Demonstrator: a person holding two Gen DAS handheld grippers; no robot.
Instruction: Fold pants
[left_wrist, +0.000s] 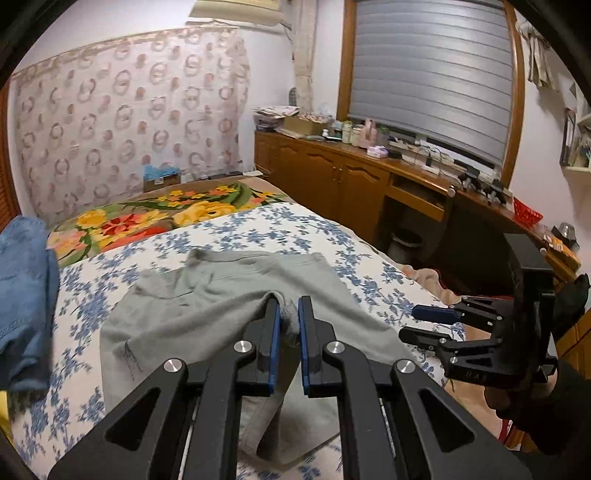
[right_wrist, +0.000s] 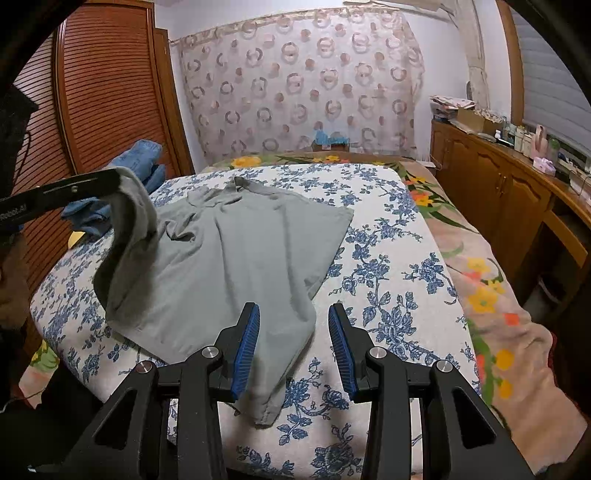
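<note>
Nearest in the left wrist view, the left gripper (left_wrist: 289, 314) is seen clamped on a bunched fold of the grey-green cotton pants (left_wrist: 229, 291), with cloth pinched between its blue pads. In the right wrist view that same fold is seen lifted off the bed at the garment's left edge, hanging from the black fingers (right_wrist: 92, 184).

The right gripper (right_wrist: 293, 325) is held with its jaws parted and nothing pressed between them; the pants' near hem (right_wrist: 266, 406) lies on the bed just under and between its 2 fingers.

The relation that matters: the pants are spread straight ahead of both grippers, their long axis running from the near hem away to the far waistband (right_wrist: 236, 192). The left hand already has the cloth, so the fold is judged to turn on its carry across the garment, while the right is nearer the hem.

The pants lie on a white bedspread with blue flowers (right_wrist: 388, 258). Beyond are blue denim clothes (right_wrist: 140, 158), a patterned curtain (right_wrist: 295, 85) and a wooden sideboard (left_wrist: 332, 173).
</note>
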